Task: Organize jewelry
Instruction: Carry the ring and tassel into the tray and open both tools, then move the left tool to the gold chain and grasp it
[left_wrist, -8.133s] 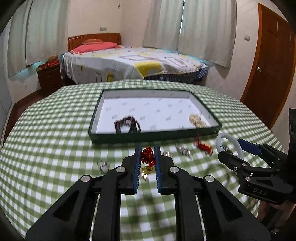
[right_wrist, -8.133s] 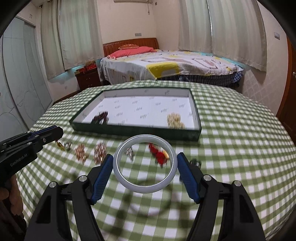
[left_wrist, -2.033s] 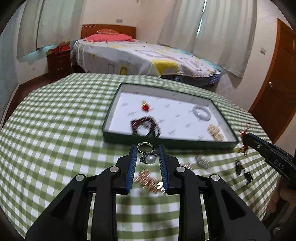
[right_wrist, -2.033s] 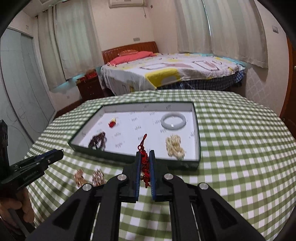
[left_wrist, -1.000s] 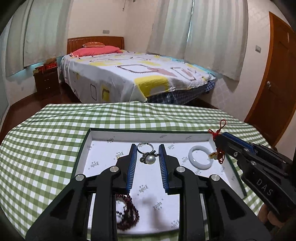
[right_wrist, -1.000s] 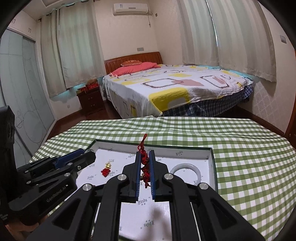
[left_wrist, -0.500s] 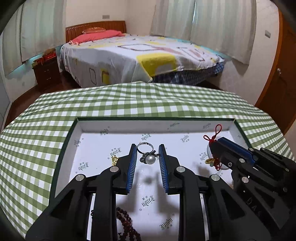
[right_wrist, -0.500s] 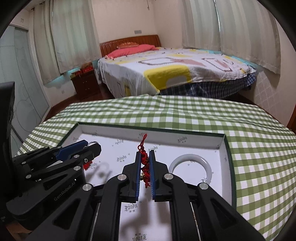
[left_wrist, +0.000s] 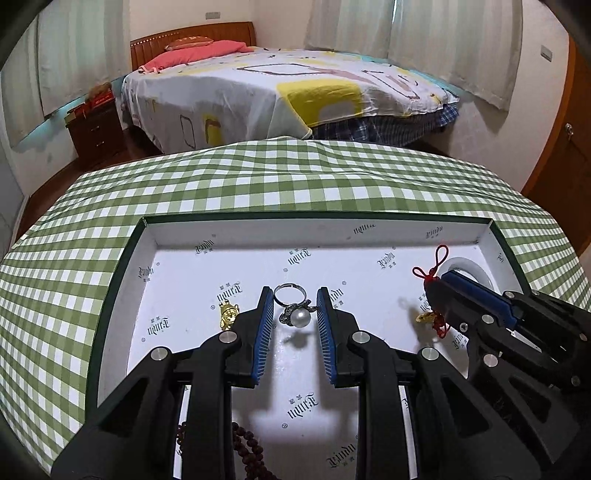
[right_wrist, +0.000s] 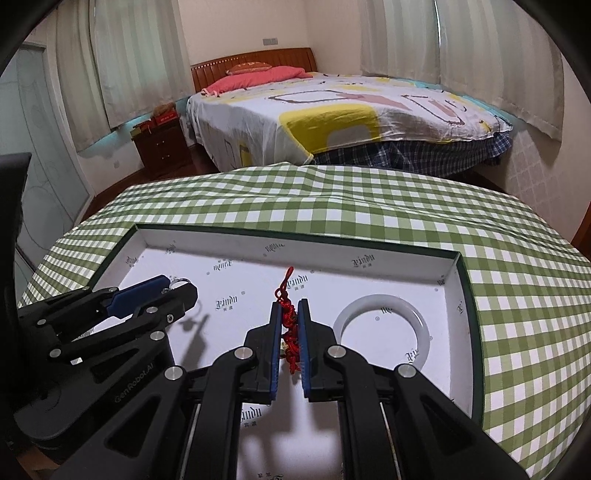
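Left gripper (left_wrist: 295, 306): pads pinching pearl ring (left_wrist: 294, 309), held above floor of tray (left_wrist: 122, 266), centre-left.
Right gripper (right_wrist: 289, 320): pressed together on red knot charm (right_wrist: 289, 325), over tray middle, beside white bangle (right_wrist: 382, 328).
Already in tray: gold charm (left_wrist: 229, 314), dark bead strand (left_wrist: 251, 454).
Tray sits on checked worktop (left_wrist: 295, 177).
Handling advice: lower each piece close to bare paper before opening; set ring clear of gold charm, knot charm clear of bangle; release one side at a time, avoid tassel snagging on pads.
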